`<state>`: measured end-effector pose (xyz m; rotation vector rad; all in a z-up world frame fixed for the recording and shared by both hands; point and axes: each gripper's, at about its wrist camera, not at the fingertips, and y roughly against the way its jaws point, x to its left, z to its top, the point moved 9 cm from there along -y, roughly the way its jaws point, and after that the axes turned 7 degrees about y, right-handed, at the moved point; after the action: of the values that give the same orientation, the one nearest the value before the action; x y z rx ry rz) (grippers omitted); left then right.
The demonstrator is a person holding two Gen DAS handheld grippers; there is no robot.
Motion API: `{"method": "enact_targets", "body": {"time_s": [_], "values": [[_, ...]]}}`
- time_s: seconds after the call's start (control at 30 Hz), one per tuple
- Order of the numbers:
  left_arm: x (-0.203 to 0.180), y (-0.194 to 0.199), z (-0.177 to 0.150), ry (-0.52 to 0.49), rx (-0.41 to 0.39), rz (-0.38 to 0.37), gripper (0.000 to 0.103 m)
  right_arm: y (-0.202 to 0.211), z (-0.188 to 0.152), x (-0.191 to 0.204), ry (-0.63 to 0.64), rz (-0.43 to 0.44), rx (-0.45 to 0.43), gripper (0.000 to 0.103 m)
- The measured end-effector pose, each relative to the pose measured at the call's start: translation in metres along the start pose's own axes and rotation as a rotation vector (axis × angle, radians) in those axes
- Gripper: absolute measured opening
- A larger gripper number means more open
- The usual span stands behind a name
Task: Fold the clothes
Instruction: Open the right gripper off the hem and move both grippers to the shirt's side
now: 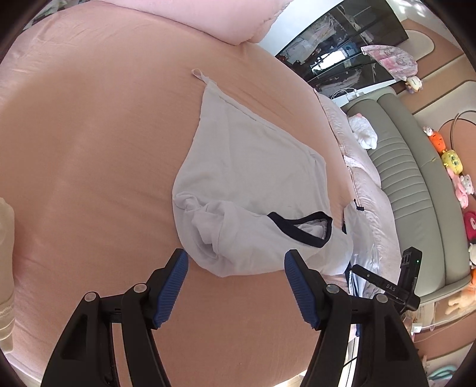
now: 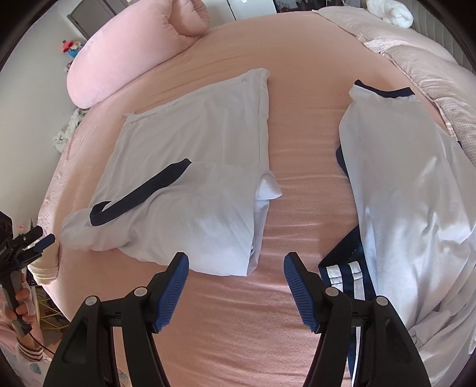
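Folded white shirt lies on pink bedsheet by pink pillow; both grippers' fingers parted, empty.

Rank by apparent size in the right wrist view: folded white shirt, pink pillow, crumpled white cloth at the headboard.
1. folded white shirt
2. pink pillow
3. crumpled white cloth

The cloth lies farthest away, so its true size is unsure.
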<state>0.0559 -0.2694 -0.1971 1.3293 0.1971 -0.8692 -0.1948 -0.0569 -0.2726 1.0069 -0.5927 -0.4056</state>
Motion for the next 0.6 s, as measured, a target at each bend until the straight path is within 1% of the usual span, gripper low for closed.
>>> {"method": "enact_targets", "body": {"time_s": [0.13, 0.23, 0.4, 0.5, 0.6], "values": [[-0.004, -0.022, -0.001, -0.082, -0.014, 0.047, 0.065, -0.008, -0.005, -0.003, -0.053, 0.037, -0.003, 0.066], [-0.01, -0.038, 0.006, -0.115, -0.011, 0.064, 0.065, -0.011, -0.01, -0.001, -0.069, 0.06, -0.004, 0.066], [-0.016, -0.058, 0.009, -0.165, 0.004, 0.055, 0.065, -0.015, -0.007, 0.006, -0.045, 0.06, -0.016, 0.066], [-0.018, -0.067, 0.009, -0.193, 0.008, 0.07, 0.065, -0.014, 0.001, 0.012, -0.018, 0.077, -0.059, 0.066], [-0.02, -0.07, 0.011, -0.206, -0.015, 0.077, 0.065, -0.015, 0.01, 0.015, 0.005, 0.085, -0.091, 0.066]]}}
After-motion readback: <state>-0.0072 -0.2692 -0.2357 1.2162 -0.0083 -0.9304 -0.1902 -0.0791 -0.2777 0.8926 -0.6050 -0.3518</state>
